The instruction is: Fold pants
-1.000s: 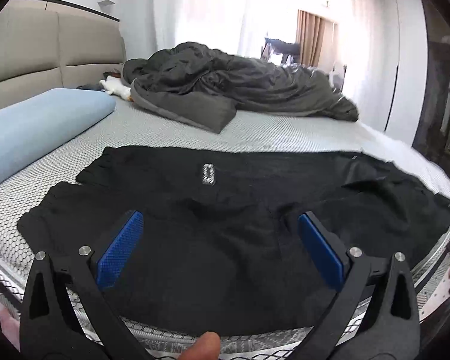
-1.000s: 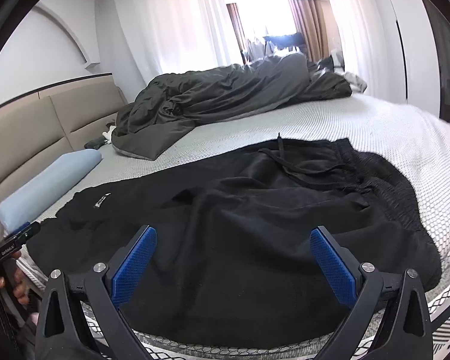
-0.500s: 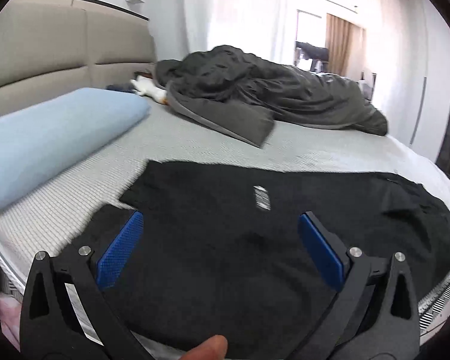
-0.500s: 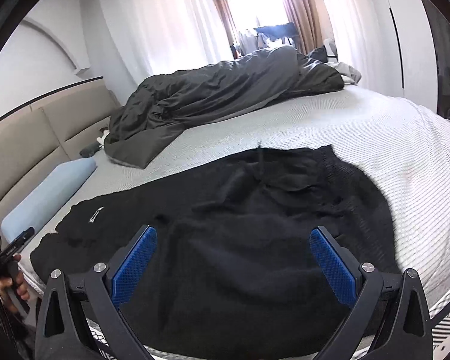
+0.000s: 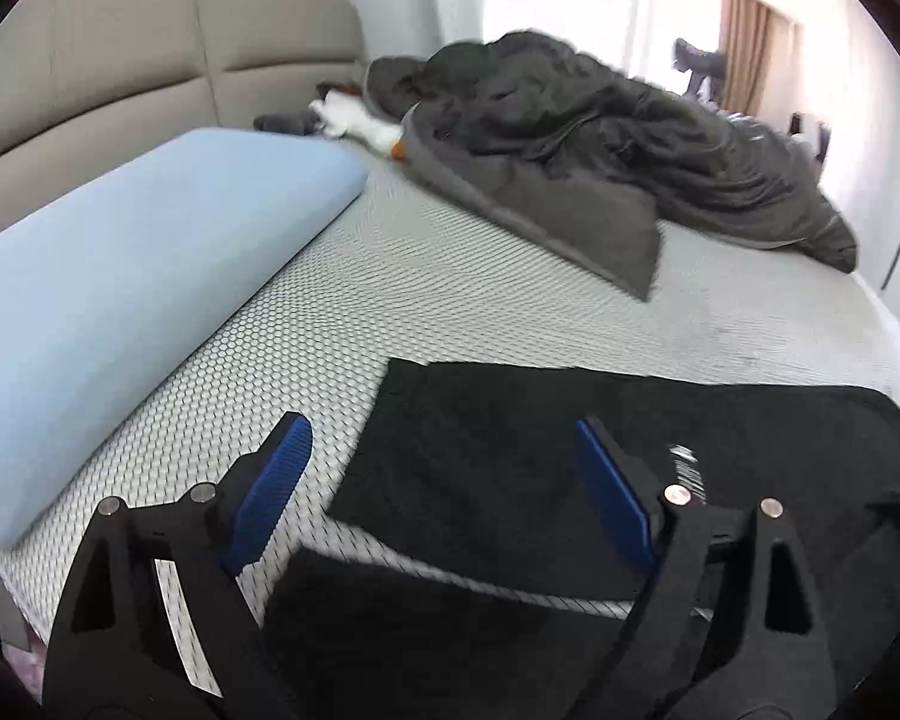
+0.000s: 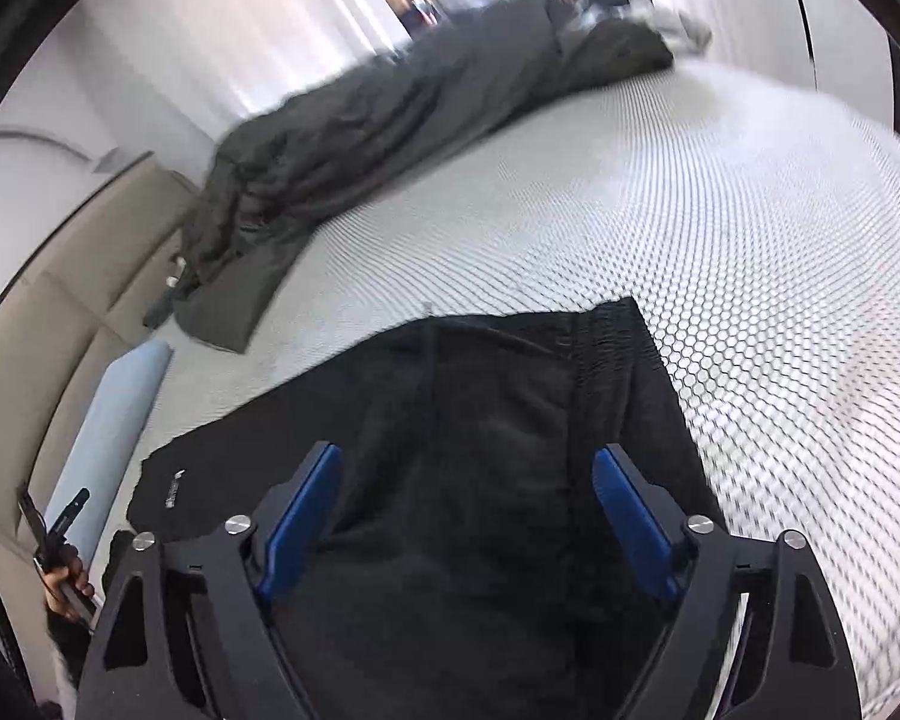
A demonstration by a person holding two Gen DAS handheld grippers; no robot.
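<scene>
Black pants (image 5: 498, 456) lie flat on the bed, with a small white logo (image 5: 684, 468) near the leg ends. My left gripper (image 5: 444, 480) hovers over the leg hems, one blue pad over the mattress and the other over the cloth. Its jaws are closing, with only the flat cloth beneath them. In the right wrist view the pants (image 6: 480, 396) end in a ribbed waistband (image 6: 606, 360). My right gripper (image 6: 468, 516) hangs above the waist end, its jaws also closing and the pads clear of the cloth. The person's hand holding the left gripper (image 6: 60, 546) shows at the far left.
A light blue pillow (image 5: 150, 276) lies along the beige headboard (image 5: 150, 60). A dark grey duvet (image 5: 570, 138) is heaped at the far side, with a white plush toy (image 5: 354, 120) beside it. The bare honeycomb mattress (image 6: 750, 240) spreads right of the waistband.
The left gripper has swung left to the leg hems, bringing the pillow close. The right gripper has swung right to the waistband and tilted down. The pads of both stand a little closer together.
</scene>
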